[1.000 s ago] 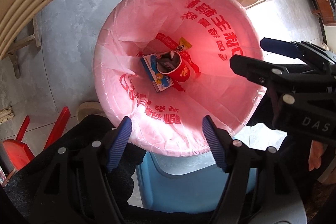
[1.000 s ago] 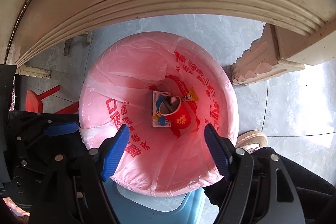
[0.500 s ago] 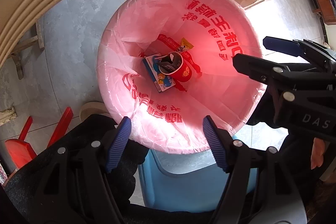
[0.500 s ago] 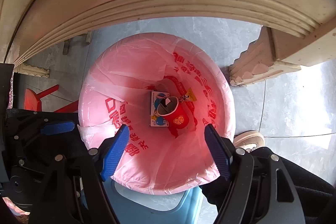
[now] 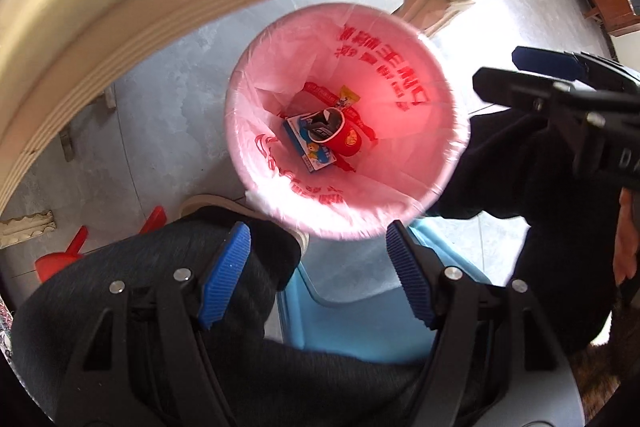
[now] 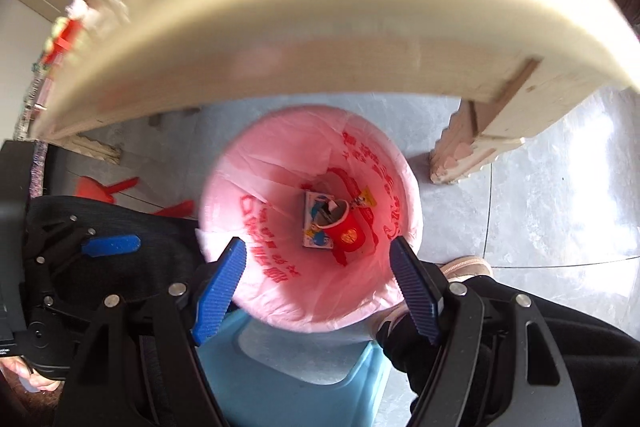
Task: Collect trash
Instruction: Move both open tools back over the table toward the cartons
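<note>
A cream table [image 5: 120, 27] with a ribbed curved edge fills the 9-to-1 o'clock arc of the left wrist view and the whole upper half of the right wrist view; its carved leg [image 6: 472, 147] stands on the grey tile floor [image 5: 172, 131] at 3 o'clock of the bin. The bin, lined with a pink bag [image 5: 400, 95] printed in red characters, sits at centre in both views, directly under both grippers. At the bag's bottom lie a red paper cup [image 5: 340, 141], a blue-and-white carton [image 5: 310, 151] touching it at 8 o'clock, and a yellow wrapper [image 5: 347, 99] at 12 o'clock. A light blue stool [image 5: 352, 311] shows at 6 o'clock, just beside the bin. The person's dark trouser legs [image 5: 120, 287] flank the bin. A red plastic item [image 5: 60, 259] lies at 8 o'clock. The left gripper [image 5: 316, 247] stands wide, nothing between its pads. The right gripper [image 6: 318, 261] likewise stands wide and empty.
</note>
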Demonstrator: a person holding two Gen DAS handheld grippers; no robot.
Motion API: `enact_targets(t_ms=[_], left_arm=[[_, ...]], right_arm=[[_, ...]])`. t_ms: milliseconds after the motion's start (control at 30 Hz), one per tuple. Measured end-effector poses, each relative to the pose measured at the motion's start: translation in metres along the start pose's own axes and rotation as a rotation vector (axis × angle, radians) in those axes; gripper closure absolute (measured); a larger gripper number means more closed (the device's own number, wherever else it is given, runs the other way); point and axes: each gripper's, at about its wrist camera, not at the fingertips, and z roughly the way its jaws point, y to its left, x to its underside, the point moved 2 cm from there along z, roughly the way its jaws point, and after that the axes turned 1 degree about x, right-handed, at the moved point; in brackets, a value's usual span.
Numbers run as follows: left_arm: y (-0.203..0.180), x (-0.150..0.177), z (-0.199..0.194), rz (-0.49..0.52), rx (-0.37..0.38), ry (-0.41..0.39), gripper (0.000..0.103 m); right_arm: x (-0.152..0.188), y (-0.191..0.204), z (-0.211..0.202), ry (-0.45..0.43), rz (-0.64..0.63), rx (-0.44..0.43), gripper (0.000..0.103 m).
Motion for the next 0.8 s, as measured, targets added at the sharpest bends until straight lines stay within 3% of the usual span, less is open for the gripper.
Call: enact_targets(t_ms=[267,333,500,633,800], left_arm=[[0.007,-0.007,-0.112,0.014,-0.038,-0.104,0.033],[0.011,-0.017,-0.141,0.019,-0.042,-0.121,0.026],[0.019,-0.053,-0.222,0.027,-0.126,-0.183,0.024],[0.03,-0.089,-0.277,0.0,-0.15,-0.212,0.024],[0.036,-0.128,-0.318,-0.025,-0.146,-0.225,0.023]], right_arm=[[-0.022,0.015,-0.107,-0.138,-0.085,-0.047,0.023],[-0.037,0.019,-0.136,-0.177,-0.126,-0.04,0.023],[-0.078,0.03,-0.213,-0.268,-0.216,-0.027,0.023],[-0.116,0.032,-0.261,-0.3,-0.257,-0.051,0.023],[-0.152,0.034,-0.298,-0.335,-0.261,-0.071,0.023]])
